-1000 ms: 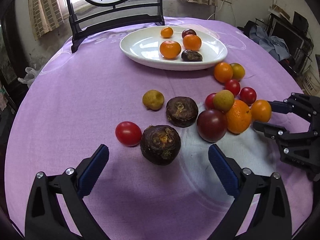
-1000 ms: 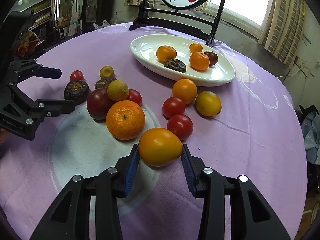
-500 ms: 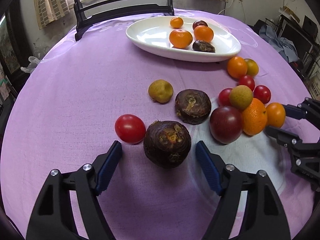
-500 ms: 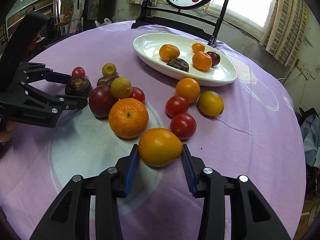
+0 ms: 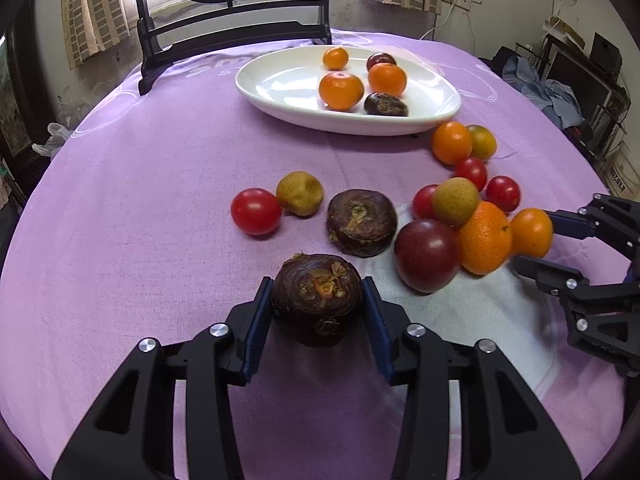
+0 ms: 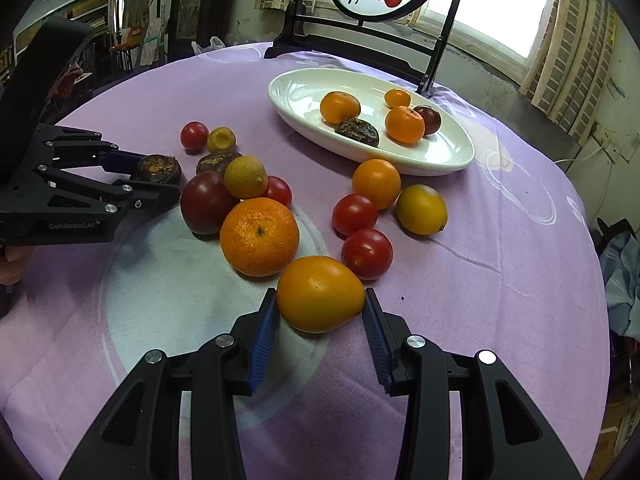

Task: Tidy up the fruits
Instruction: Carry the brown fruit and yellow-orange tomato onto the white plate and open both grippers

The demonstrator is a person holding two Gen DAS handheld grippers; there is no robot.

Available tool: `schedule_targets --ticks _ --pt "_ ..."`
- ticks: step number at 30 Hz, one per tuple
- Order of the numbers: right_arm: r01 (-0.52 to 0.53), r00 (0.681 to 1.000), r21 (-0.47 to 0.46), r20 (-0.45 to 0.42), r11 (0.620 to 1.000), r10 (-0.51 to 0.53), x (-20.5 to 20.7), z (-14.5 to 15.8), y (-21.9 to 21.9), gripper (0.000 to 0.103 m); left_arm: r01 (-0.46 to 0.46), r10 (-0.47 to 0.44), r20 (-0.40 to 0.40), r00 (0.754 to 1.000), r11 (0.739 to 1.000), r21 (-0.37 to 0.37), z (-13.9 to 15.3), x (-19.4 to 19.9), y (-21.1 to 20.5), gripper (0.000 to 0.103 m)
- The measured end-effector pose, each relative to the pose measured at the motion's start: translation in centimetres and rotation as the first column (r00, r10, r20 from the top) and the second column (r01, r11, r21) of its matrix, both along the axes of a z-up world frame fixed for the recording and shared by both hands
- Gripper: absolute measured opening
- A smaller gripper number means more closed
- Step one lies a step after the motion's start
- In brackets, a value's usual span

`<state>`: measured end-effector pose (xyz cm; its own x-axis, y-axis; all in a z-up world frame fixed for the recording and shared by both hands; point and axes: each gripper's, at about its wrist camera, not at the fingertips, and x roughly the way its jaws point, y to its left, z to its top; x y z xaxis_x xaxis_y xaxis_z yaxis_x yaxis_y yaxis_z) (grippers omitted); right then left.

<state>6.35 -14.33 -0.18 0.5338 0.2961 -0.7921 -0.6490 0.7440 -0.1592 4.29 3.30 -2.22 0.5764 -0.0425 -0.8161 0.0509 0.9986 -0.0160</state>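
Observation:
My left gripper is shut on a dark brown wrinkled fruit low over the purple cloth; it also shows in the right wrist view. My right gripper is shut on a yellow-orange fruit, seen from the left wrist view beside the fruit pile. The white oval plate at the back holds several fruits. Loose fruit lies between: a second brown fruit, a red tomato, a big orange, a dark plum.
A black wooden stand with a round painted panel stands behind the plate. More tomatoes and citrus lie on the cloth right of the pile. The round table's edge curves away on both sides.
My left gripper moved forward around the brown fruit and its jaws shut on it. My right gripper has kept its hold on the yellow-orange fruit.

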Motion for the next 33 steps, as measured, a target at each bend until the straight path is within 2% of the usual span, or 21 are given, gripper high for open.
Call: schedule_targets --ticks 4,9,14,20,23,26,33 --pt "0.004 1.0 0.033 0.015 0.999 -0.004 0.0 0.8 -0.4 0.043 0.021 -0.02 0.05 0.999 1.0 -0.02 1.2 -0.7 -0.5 0.043" --pt "-0.002 1.0 0.115 0.02 0.993 -0.001 -0.1 2.1 -0.9 0.043 0.02 -0.016 0.093 0.996 0.999 -0.043 2.7 -1.1 -0.7 0.043" --pt "0.02 0.999 0.194 0.037 0.981 -0.028 0.1 3.3 -1.3 0.043 0.012 -0.009 0.092 0.996 0.999 -0.032 3.6 -0.3 -0.9 0.043" --pt "0.092 0.992 0.258 0.058 0.962 -0.111 1.4 4.6 -1.7 0.043 -0.013 0.016 0.091 0.996 1.0 -0.024 4.4 2.4 -0.6 0.043" --pt "0.129 0.987 0.273 0.052 0.953 -0.149 2.7 5.4 -1.8 0.043 -0.034 0.035 0.087 0.996 0.999 -0.008 4.8 4.1 -0.3 0.043" --pt "0.137 0.984 0.24 0.081 0.961 -0.16 4.3 5.9 -1.4 0.043 -0.043 0.042 0.103 0.994 0.999 0.007 5.5 5.5 0.0 0.043" --pt "0.167 0.977 0.213 0.093 0.963 -0.19 8.8 5.4 0.2 0.043 -0.096 0.093 0.086 0.992 0.995 0.031 5.1 9.6 0.5 0.043"
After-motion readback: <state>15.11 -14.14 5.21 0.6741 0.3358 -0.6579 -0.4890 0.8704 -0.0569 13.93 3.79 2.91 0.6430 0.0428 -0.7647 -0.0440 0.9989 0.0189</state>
